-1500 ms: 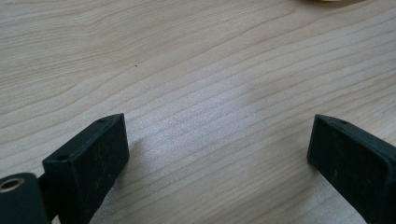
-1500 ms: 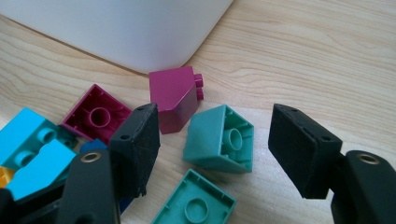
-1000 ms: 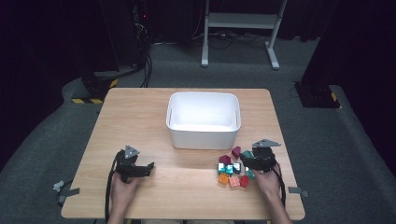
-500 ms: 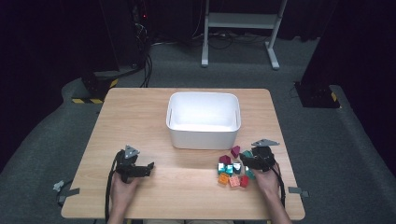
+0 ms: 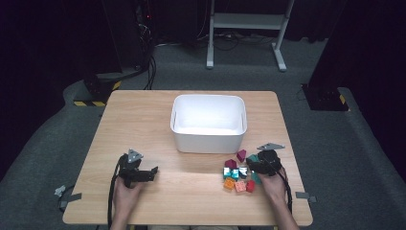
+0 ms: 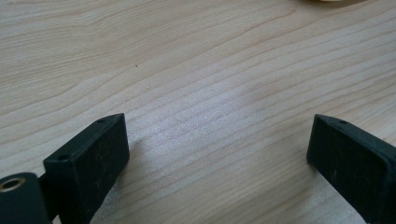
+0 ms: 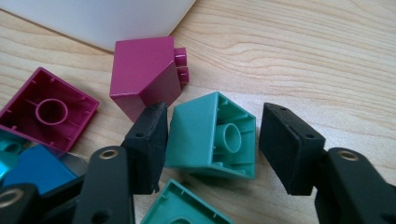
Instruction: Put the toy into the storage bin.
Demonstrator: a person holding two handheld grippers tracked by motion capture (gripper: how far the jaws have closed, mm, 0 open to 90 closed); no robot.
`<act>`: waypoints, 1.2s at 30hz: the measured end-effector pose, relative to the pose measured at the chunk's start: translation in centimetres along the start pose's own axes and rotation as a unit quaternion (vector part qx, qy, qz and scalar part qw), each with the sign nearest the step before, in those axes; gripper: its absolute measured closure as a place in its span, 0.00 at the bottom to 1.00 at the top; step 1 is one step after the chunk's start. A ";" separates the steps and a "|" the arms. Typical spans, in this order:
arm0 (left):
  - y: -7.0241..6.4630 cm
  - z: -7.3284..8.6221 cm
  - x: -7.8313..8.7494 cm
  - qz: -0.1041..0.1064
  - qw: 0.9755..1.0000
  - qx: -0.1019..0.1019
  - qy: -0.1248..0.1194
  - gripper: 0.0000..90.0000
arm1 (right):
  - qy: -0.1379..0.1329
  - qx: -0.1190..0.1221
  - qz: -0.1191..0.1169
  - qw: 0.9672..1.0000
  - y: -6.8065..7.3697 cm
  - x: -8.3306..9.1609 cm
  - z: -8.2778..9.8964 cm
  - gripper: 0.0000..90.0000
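A teal brick (image 7: 201,135) lies on its side between the jaws of my right gripper (image 7: 215,113). The jaws have just been closing; the left pad (image 7: 152,135) is at the brick's side and the right pad (image 7: 285,144) stands a little off it. In the high view my right gripper (image 5: 253,165) sits at the right edge of a pile of coloured bricks (image 5: 237,176). My left gripper (image 5: 151,172) rests open at the table's front left, with bare wood between its jaws (image 6: 219,135).
A white bin (image 5: 206,141) stands at the table's middle, just behind the pile; its wall (image 7: 102,18) is near. Around the teal brick lie a magenta sloped brick (image 7: 144,70), an upturned magenta brick (image 7: 46,109), a blue brick (image 7: 37,168) and another teal one (image 7: 187,207).
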State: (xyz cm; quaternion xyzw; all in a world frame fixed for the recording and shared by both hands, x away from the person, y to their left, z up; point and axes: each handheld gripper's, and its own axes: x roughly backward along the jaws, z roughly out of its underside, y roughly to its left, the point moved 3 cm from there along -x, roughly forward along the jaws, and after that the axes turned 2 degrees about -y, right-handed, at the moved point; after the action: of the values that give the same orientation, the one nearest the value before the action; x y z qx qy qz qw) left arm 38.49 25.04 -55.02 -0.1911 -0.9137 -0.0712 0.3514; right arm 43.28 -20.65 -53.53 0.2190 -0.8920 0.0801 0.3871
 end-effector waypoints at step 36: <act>0.0 0.0 0.0 0.000 1.000 0.000 0.000 0.07 | -0.002 0.007 0.013 1.000 -0.4 0.1 0.0 0.54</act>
State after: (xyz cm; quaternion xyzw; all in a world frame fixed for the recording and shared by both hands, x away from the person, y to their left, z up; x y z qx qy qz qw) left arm 38.49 25.04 -55.02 -0.1909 -0.9138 -0.0713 0.3513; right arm 43.43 -21.02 -53.45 0.2104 -0.8948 0.0908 0.3832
